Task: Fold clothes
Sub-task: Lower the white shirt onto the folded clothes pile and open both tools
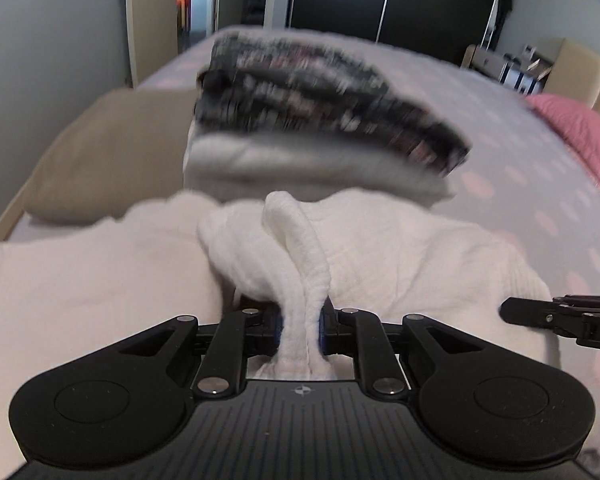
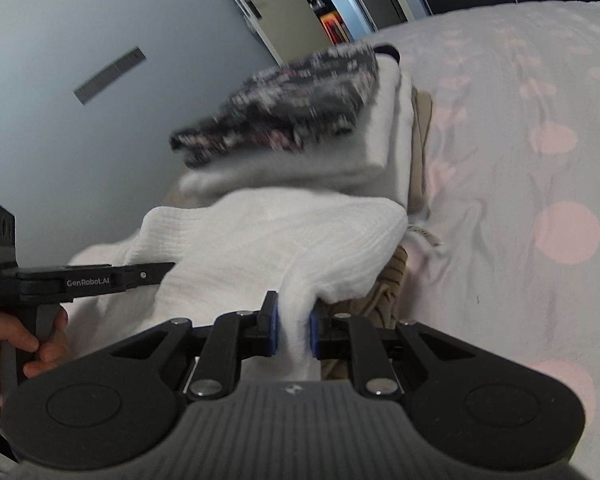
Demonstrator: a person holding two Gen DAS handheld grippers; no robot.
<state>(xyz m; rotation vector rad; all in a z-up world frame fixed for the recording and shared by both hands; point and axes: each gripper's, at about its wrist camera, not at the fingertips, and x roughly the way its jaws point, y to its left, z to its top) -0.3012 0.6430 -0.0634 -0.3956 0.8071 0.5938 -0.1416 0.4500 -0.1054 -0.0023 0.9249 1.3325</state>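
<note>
Black gripper bodies filled the bottom of both views. Beyond them spread the bed point(image 1: 500, 128), its grey cover dotted pink, with a pink blanket point(image 1: 580, 128) at its far right edge and a tan pillow point(image 1: 112, 152) at its left edge. A white garment point(image 1: 400, 256) lay bunched on the near part of the bed, in front of a stack: a patterned dark cloth point(image 1: 312, 100) on a pale folded cloth point(image 1: 300, 168). The left gripper point(image 1: 300, 330) clenched a gathered ridge of the garment; the right gripper point(image 2: 291, 330) pinched another fold. "GenRobot.AI" point(image 2: 88, 281) showed on the left gripper's side, gripped by a hand point(image 2: 24, 344).
</note>
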